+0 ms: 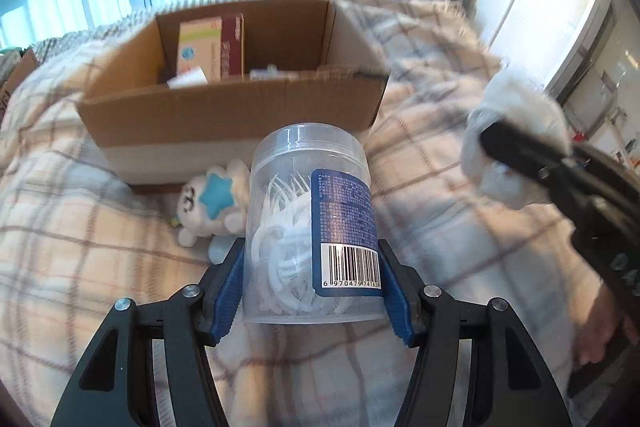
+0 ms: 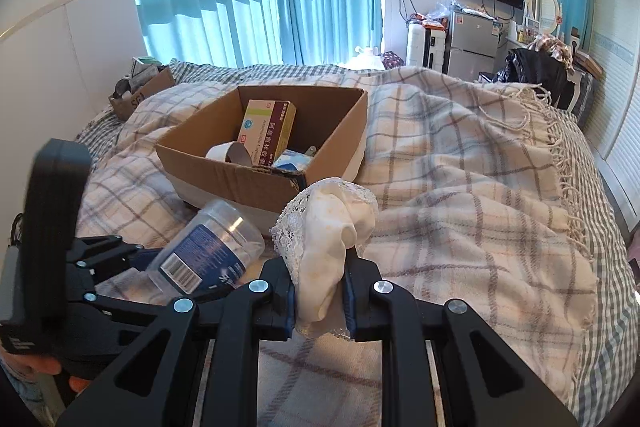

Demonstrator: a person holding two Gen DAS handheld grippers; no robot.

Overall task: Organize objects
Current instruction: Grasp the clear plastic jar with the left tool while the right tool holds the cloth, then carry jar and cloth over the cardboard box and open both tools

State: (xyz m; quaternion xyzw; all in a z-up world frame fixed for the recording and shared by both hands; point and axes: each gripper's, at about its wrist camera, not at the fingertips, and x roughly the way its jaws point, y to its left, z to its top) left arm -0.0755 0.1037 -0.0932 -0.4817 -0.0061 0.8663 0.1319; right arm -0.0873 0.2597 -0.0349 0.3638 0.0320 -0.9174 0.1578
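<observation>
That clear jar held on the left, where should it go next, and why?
Probably forward and up over the cardboard box. The left gripper already grips the jar, the box is open with other items inside, and the jar is still short of its near wall.

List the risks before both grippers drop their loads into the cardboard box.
1. The clear plastic jar of floss picks is clamped only near its base by the left gripper; the smooth wall might slip.
2. The white lace-trimmed cloth bulges above the right gripper and could snag on release.
3. The open brown cardboard box sits on a soft plaid blanket and may tip if bumped.
</observation>
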